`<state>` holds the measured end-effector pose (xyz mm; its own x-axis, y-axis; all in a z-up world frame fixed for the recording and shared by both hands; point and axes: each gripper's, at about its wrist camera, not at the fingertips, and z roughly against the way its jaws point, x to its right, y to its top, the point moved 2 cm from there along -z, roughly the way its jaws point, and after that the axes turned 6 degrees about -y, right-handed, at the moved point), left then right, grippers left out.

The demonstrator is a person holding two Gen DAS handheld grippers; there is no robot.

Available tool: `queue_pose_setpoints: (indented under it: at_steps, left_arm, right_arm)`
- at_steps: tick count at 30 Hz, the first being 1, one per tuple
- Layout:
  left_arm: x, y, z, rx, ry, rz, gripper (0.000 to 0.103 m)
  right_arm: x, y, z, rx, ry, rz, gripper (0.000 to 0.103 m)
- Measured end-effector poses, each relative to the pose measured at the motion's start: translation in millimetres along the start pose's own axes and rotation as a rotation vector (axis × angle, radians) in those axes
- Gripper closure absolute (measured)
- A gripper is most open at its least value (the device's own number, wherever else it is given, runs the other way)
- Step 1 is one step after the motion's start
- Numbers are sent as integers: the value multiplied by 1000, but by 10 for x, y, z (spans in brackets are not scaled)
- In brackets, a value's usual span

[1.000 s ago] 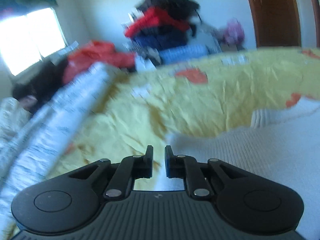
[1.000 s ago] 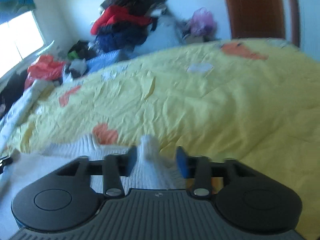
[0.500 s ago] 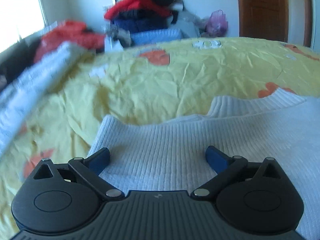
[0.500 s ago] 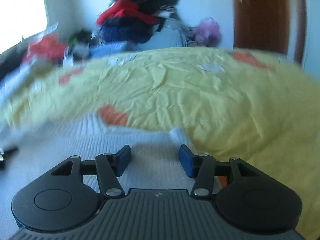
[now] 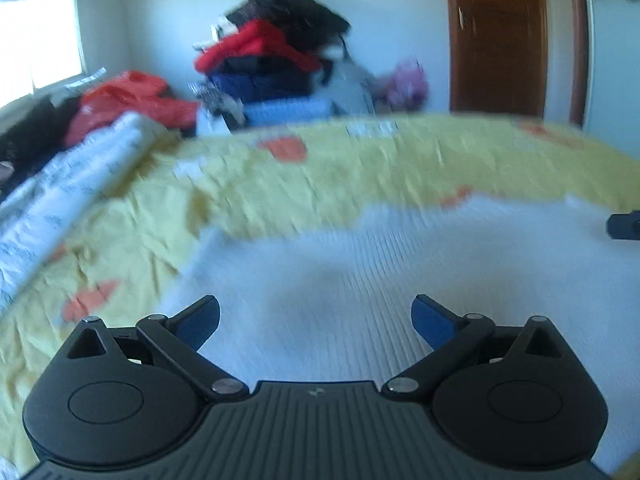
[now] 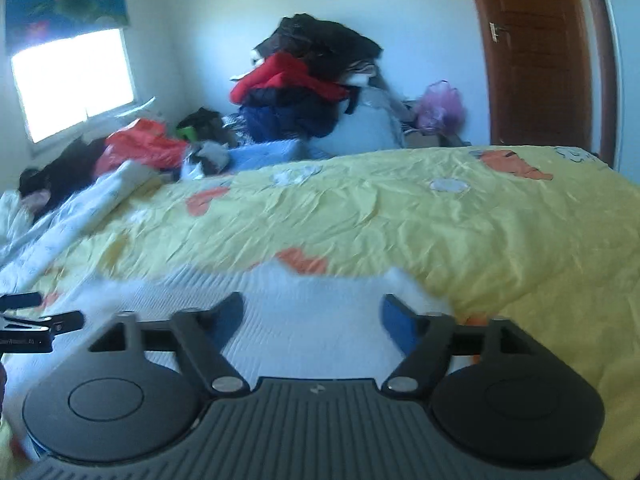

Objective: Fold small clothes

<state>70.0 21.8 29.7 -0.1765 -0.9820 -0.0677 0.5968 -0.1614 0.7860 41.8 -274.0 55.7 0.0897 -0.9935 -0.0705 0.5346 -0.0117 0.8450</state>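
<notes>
A white knit sweater (image 5: 392,280) lies flat on the yellow bedspread (image 6: 400,220). The left hand-held gripper (image 5: 316,322) is released, its fingers spread wide above the sweater. The right hand-held gripper (image 6: 312,316) is likewise released over the sweater's right edge, grasping nothing.

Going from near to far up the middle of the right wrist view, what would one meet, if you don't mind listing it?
Right gripper with its jaws open → white knit garment → yellow bedspread → pile of clothes → wall.
</notes>
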Motion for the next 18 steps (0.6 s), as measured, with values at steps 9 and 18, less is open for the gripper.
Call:
queue_pose_setpoints:
  at_steps: [9,18]
  left_arm:
    - [-46,-136,-235,24,-2,59,0]
    - [-155,-283,124,-13,-29,107,0]
  right_arm:
    - [-15,-249,-290,-30,-111,85,10]
    - [-236,-275,151,12,-52,86,8]
